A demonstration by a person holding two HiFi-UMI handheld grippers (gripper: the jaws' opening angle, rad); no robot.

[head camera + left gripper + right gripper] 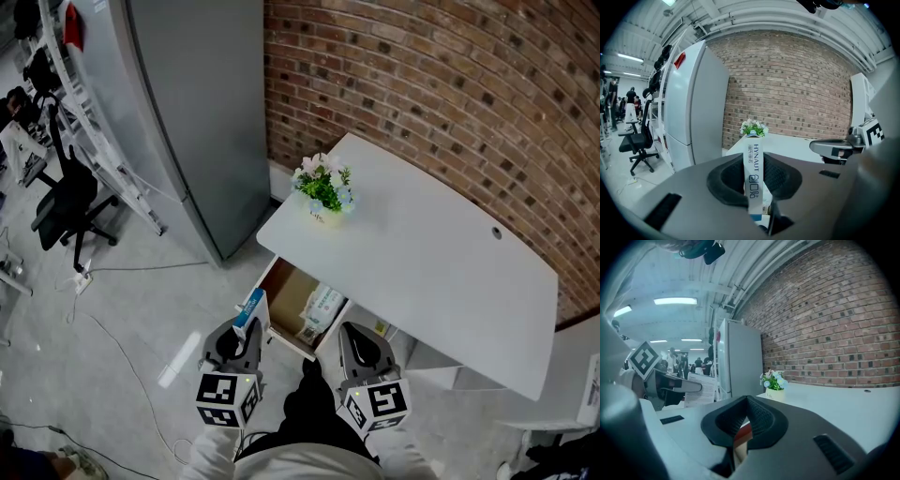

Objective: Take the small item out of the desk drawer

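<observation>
The desk drawer (284, 284) stands pulled out under the white desk (441, 272); its wooden inside shows. A small white and blue box (251, 307) is upright between the jaws of my left gripper (246, 328), just off the drawer's left front corner. In the left gripper view the box (752, 180) shows edge-on, printed HYNAUT, with the left gripper (752, 174) shut on it. My right gripper (359, 342) hovers at the drawer's front right, shut with nothing held. In the right gripper view the right gripper (746, 420) has its pads together.
A white packet (323, 305) and other items lie in the drawer. A flower pot (323, 192) stands on the desk's left corner. A tall grey cabinet (187, 112) rises left of the desk, a brick wall (422, 66) behind. An office chair (66, 202) and cables are on the floor.
</observation>
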